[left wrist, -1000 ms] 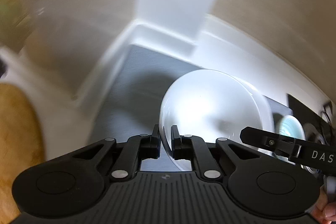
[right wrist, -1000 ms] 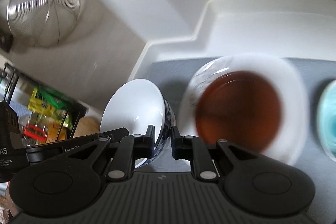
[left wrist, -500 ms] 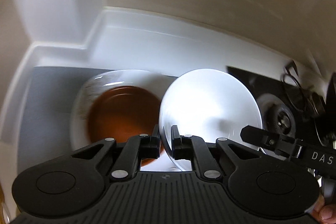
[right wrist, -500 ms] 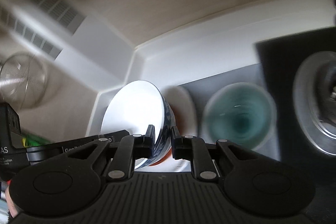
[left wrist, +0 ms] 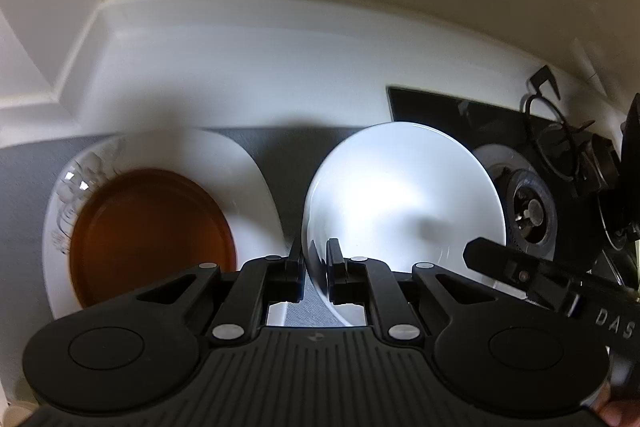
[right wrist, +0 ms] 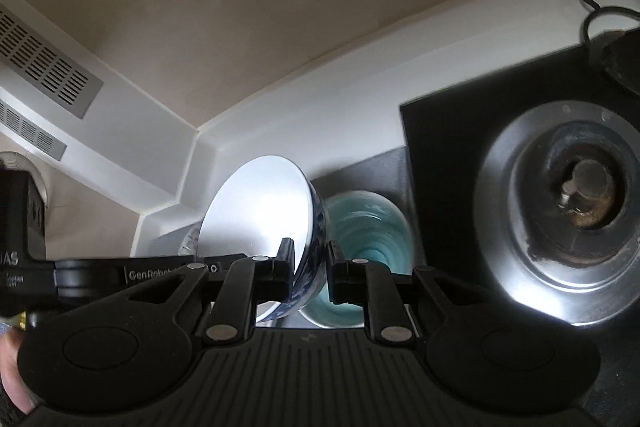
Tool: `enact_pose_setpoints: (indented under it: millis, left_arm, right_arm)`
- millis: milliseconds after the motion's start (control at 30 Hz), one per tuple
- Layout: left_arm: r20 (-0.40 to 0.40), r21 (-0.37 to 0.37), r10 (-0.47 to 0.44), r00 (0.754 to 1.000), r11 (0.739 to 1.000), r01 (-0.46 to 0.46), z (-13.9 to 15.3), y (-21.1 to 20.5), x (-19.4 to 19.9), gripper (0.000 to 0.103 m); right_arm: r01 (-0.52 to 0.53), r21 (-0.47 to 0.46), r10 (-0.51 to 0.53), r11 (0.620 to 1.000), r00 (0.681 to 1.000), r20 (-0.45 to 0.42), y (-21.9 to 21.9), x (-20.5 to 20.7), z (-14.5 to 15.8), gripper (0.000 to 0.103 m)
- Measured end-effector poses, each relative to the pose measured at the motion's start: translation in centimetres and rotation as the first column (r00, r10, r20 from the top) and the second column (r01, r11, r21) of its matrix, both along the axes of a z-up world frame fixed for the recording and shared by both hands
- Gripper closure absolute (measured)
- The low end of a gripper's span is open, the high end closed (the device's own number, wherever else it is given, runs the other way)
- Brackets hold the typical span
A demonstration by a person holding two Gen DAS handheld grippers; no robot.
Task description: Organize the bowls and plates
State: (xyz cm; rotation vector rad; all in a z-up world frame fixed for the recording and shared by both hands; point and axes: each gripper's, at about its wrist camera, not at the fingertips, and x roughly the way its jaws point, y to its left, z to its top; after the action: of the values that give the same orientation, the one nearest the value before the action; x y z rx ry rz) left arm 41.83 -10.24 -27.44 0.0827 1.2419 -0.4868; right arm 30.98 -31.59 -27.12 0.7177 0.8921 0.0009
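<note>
My left gripper (left wrist: 314,275): matte black, ribbed base, round lobes at 4 and 8 o'clock, silver rivets. Right gripper (right wrist: 308,277) identical; white "DAS" lettering on the side arm.

The right hand-held gripper (right wrist: 309,269) clamps a white bowl's (right wrist: 256,211) rim above a teal bowl (right wrist: 366,227).

You've got a white worktop (left wrist: 248,83) with a grey mat (left wrist: 24,179) laid on it, and a black hob (right wrist: 448,147) beside that, steel burner (right wrist: 560,219) showing. Two slatted vents (right wrist: 44,67) sit on the wall.
</note>
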Motion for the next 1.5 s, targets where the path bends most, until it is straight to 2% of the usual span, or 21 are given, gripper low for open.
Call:
enact_pose_setpoints:
  millis: [233, 433, 700, 833, 967, 1167, 1333, 1467, 1500]
  left_arm:
    - [-0.044, 0.047, 0.026, 0.999, 0.999, -0.024, -2.2, -1.8, -0.3, 0.092]
    - [-0.057, 0.072, 0.046, 0.997, 0.997, -0.042, -2.9, -2.4, -0.5, 0.093]
    - [-0.003, 0.125, 0.036, 0.999, 0.992, -0.035, -3.2, -3.5, -1.2, 0.092]
    - [0.001, 0.132, 0.034, 0.999, 0.991, -0.034, -3.1, -3.5, -1.2, 0.093]
    - [-0.004, 0.124, 0.025, 1.0, 0.992, -0.024, -3.2, -3.2, -1.0, 0.092]
    - [-0.034, 0.091, 0.031, 0.999, 0.995, -0.028, -3.3, -2.7, -0.2, 0.09]
    - [-0.063, 0.042, 0.036, 0.997, 0.999, -0.033, -3.4, -2.1, 0.2, 0.09]
    - [-0.1, 0.015, 0.054, 0.994, 0.998, -0.053, -3.6, -1.8, 0.9, 0.088]
    - [-0.104, 0.011, 0.054, 0.993, 0.999, -0.053, -3.6, -1.8, 1.1, 0.087]
  right_arm:
    - [0.027, 0.053, -0.025, 0.998, 0.999, -0.039, -1.5, -0.1, -2.7, 0.086]
    - [-0.018, 0.011, 0.019, 1.0, 0.998, -0.059, -1.1, 0.4, -3.9, 0.088]
    - [-0.108, -0.143, 0.099, 0.984, 0.993, -0.069, 0.2, 0.9, -4.1, 0.087]
    - [-0.152, -0.264, 0.137, 0.953, 0.988, -0.074, 1.5, 1.1, -3.9, 0.087]
    - [-0.163, -0.288, 0.147, 0.943, 0.986, -0.077, 1.5, 1.6, -3.6, 0.088]
    - [-0.168, -0.277, 0.147, 0.946, 0.985, -0.095, 1.2, 1.5, -3.5, 0.088]
    - [-0.131, -0.175, 0.116, 0.976, 0.989, -0.091, -0.3, 0.7, -3.8, 0.087]
    - [-0.106, -0.121, 0.095, 0.987, 0.991, -0.092, -1.0, 0.6, -3.8, 0.077]
    - [-0.097, -0.1, 0.088, 0.99, 0.992, -0.092, -1.2, 0.7, -4.0, 0.069]
